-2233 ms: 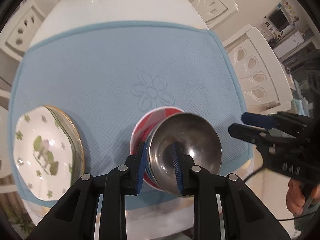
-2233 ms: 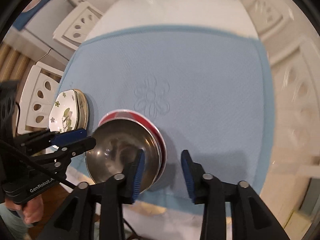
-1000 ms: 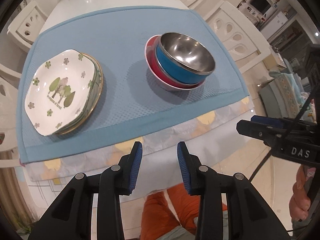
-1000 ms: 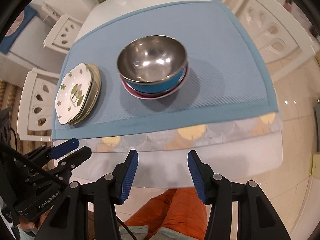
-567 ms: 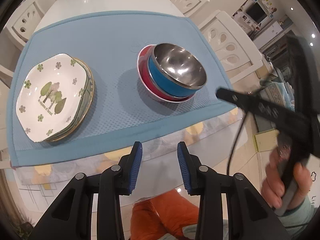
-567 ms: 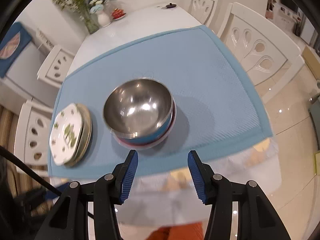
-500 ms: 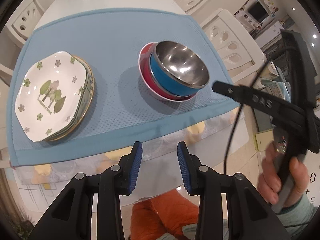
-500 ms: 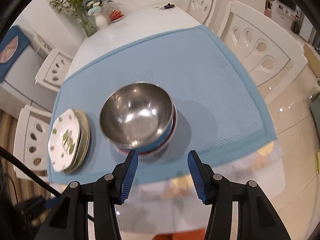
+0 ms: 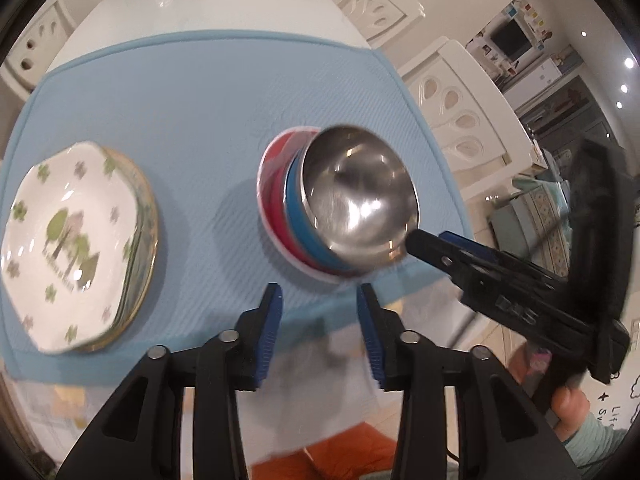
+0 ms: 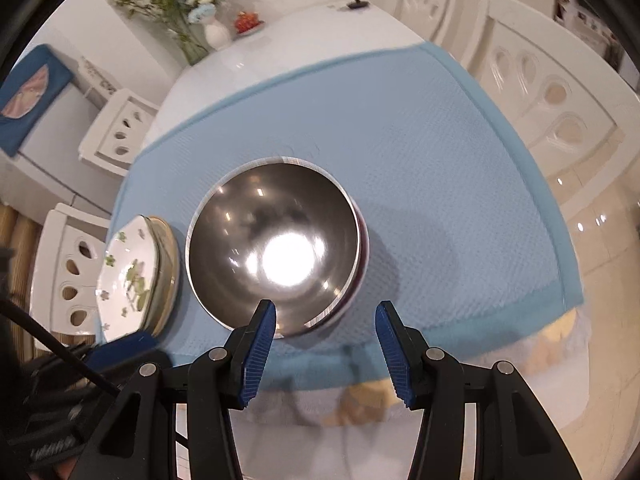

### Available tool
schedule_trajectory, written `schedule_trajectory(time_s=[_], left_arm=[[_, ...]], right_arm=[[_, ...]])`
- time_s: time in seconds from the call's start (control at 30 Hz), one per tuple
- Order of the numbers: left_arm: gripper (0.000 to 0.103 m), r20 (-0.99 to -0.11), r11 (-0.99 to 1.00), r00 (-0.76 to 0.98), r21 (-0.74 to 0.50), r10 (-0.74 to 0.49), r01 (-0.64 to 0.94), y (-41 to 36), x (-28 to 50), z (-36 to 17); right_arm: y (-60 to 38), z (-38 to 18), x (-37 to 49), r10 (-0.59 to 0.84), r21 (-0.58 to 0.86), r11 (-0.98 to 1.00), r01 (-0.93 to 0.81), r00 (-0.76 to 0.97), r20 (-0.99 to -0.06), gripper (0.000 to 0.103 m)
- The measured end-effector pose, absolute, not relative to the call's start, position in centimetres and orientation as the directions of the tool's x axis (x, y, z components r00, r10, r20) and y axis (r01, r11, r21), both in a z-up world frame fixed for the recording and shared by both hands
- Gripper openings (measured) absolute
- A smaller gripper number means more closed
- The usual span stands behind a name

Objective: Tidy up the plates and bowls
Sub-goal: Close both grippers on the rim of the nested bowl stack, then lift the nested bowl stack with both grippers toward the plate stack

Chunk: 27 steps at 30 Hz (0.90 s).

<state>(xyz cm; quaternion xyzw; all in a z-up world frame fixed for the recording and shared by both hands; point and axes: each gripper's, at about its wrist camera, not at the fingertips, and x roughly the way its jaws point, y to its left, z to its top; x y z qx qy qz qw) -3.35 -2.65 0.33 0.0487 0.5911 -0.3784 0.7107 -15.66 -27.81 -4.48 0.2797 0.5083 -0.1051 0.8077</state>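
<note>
Right near the front edge of the blue mat [image 9: 208, 120] sits the stack of bowls [image 9: 340, 204]: a shiny steel bowl [image 10: 274, 248] nested in a blue one, which sits in a red-and-white one at the bottom. To the left of the bowls, on the same mat, lies the pile of plates [image 9: 76, 244], a white plate with green trees and clovers on top and a gold-rimmed one just under it. Plates and bowls stand apart from each other with bare mat between.

Just in front of the bowls hangs the right gripper [image 10: 326, 332], its blue-padded fingers spread wide and holding nothing; the left pad overlaps the steel rim in its own camera, though contact cannot be made out. Seen from the left camera, its black tip reaches the right side of the bowls. Nearer the table edge hovers the left gripper [image 9: 320, 320], fingers apart and empty, in front of the bowls. White chairs [image 9: 460, 100] stand around the white table [image 9: 208, 4], with a vase of flowers [image 10: 208, 20] at the far end.
</note>
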Motion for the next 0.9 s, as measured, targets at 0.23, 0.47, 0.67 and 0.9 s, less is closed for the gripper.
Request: schedule_trajectory(time_s=[0.23,0.47,0.67,0.9], left_arm=[[0.065,-0.868,0.749,-0.001,-0.430,-0.497,0.504,-4.6,-0.3,-1.8],[0.065,-0.880,0.784,-0.010,-0.428,-0.475,0.449,-6.3,1.9,-4.8],[0.062,-0.871,0.789,-0.045,-0.464,-0.490,0.403,-6.6,3.1,-7.0],[0.060,-0.859,0.794,-0.068,-0.497,-0.507,0.350,-6.4,3.8,-8.7]], right_arm=[[-30.5,-5.1,-14.8,0.192,0.401,0.834,0.380,0.481,-0.855,0.072],[-33.1,-9.3,-12.1,0.324,0.487,0.779,0.394,0.413,-0.851,0.072],[-33.4,-11.9,-9.6,0.439,0.566,0.746,0.351,0.380,-0.815,0.072],[-32.9,-14.1,-8.1,0.535,0.625,0.727,0.284,0.338,-0.775,0.069]])
